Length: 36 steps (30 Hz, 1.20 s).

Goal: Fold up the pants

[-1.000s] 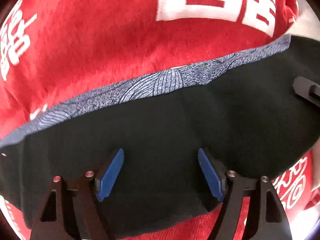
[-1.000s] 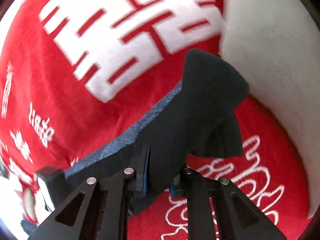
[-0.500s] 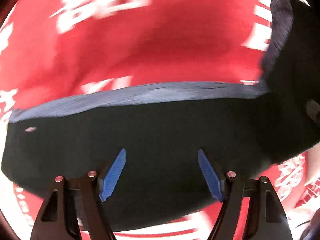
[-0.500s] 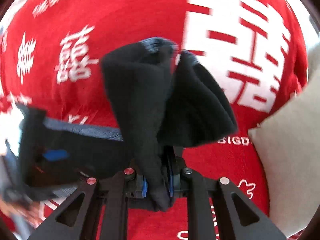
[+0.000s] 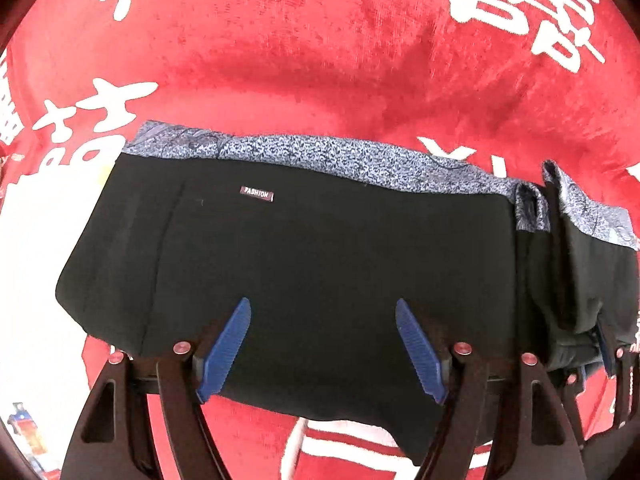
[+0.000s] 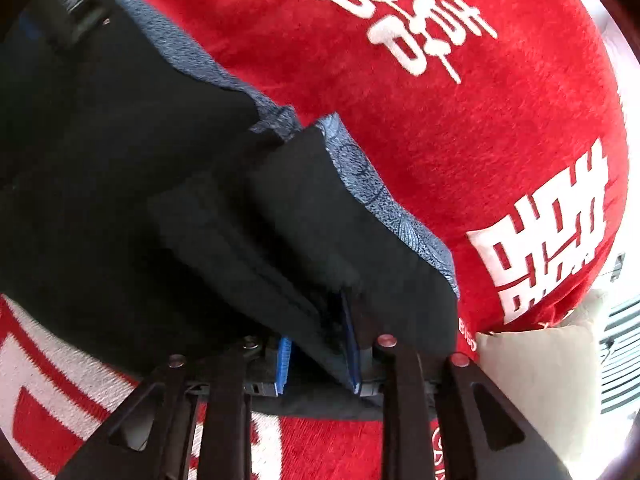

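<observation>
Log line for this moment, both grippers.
left gripper open above pants | right gripper opening, pants fold between pads | red blanket underneath

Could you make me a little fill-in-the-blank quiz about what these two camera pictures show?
1. The black pants lie on a ____ blanket with white characters.
2. The small label on the pants reads ____.
3. The pants' patterned waistband is ____ in colour.
4. The left tongs hold ____.

Missing words: red; FASHION; blue; nothing
</observation>
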Motion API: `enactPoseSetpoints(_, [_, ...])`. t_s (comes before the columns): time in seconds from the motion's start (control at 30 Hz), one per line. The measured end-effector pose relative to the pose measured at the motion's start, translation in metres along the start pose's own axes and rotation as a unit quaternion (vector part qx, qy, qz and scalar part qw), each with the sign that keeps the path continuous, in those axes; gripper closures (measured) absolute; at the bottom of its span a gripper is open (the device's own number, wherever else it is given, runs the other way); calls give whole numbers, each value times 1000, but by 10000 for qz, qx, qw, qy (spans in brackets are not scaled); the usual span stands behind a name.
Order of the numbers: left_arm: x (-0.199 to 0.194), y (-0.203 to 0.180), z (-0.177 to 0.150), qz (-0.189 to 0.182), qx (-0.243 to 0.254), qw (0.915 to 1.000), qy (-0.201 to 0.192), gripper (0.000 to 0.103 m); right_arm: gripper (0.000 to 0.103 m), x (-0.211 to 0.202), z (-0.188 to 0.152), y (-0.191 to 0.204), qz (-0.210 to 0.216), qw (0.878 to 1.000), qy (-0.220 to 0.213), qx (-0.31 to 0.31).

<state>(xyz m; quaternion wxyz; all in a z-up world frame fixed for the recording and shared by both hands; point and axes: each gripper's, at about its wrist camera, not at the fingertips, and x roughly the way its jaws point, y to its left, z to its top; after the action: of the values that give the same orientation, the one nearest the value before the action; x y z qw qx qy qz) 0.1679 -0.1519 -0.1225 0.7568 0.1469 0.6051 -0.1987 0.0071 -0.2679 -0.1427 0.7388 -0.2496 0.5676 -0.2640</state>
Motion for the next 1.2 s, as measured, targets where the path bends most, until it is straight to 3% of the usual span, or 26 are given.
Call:
enactPoseSetpoints(0.07, [-4, 1, -10, -173, 19, 9998, 38, 26, 57, -12, -3, -6, 252, 9996, -77, 90])
enactPoseSetpoints(0.1, [7, -17, -8, -318, 37, 9995, 69, 26, 54, -18, -4, -9, 422, 9990, -123, 124])
enactPoseSetpoints(0.2, [-9, -42, -6, -917, 237, 9955, 98, 22, 42, -40, -14, -32, 961, 9941, -240, 443])
enactPoseSetpoints(0.37, [-19, -103, -3, -1793, 901, 9793, 269, 19, 37, -48, -40, -87, 1535, 9753, -21, 1590])
enactPoseSetpoints(0.53, [-10, -147, -3, -1901, 1250, 9728, 439, 19, 37, -28, -69, -124, 1685, 9581, 415, 2277])
enactPoseSetpoints(0.6, [-7, -155, -4, -1917, 1235, 9722, 533, 27, 37, -20, -75, -131, 1716, 9543, 508, 2392])
enactPoseSetpoints(0.67, [1, -158, -5, -1978, 1234, 9699, 701, 61, 37, -16, -82, -134, 1808, 9489, 573, 2522])
enactPoseSetpoints(0.73, [9, -165, -5, -2005, 1273, 9664, 977, 84, 38, -12, -85, -138, 1910, 9432, 621, 2644])
enactPoseSetpoints(0.87, [-11, -169, -10, -2298, 1331, 9588, 1011, 91, 51, -10, -94, -148, 2158, 9290, 723, 2917])
enactPoseSetpoints(0.93, [-20, -166, -16, -2141, 1523, 9606, 909, 92, 52, -11, -96, -156, 2228, 9237, 715, 3034])
enactPoseSetpoints(0.97, [-19, -164, -21, -2016, 1574, 9622, 936, 98, 52, -12, -99, -163, 2257, 9211, 672, 3101])
enactPoseSetpoints(1.03, [-3, -153, -35, -1985, 1338, 9626, 1273, 98, 52, -14, -103, -171, 2310, 9177, 607, 3174])
enactPoseSetpoints(1.17, [1, -152, -43, -1985, 1245, 9656, 1125, 98, 50, -2, -110, -190, 2729, 8936, 540, 3522])
enactPoseSetpoints(1.2, [1, -154, -44, -1960, 1248, 9665, 1089, 98, 46, 4, -112, -197, 2811, 8858, 530, 3653])
